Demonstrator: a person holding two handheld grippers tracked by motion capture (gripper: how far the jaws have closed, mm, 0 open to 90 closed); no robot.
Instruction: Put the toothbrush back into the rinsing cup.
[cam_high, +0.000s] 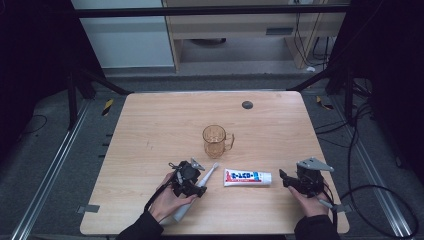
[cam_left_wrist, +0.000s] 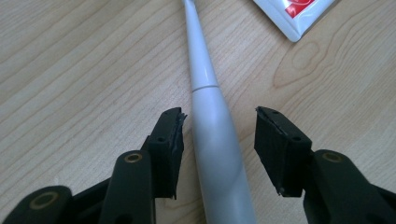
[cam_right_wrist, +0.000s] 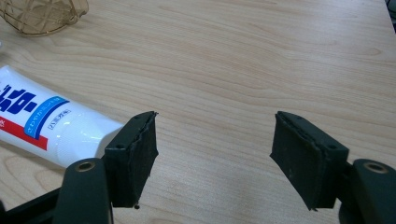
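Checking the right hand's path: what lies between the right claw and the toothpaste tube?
Bare tabletop. In the high view, nothing sits between the right claw and the toothpaste tube.

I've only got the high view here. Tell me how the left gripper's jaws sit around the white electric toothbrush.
Observer: In the left gripper view, the left gripper straddles the thick handle of the white electric toothbrush. The pad at that view's right stands clear of it.
Operator: Now report the right gripper.
Observer: The right gripper is open, with nothing but bare wooden table between its pads.
Operator: Give me the toothpaste's position against it.
Observer: The white toothpaste tube, printed in blue and red, lies with its near end just beside the jaw at that view's left, outside the gap.
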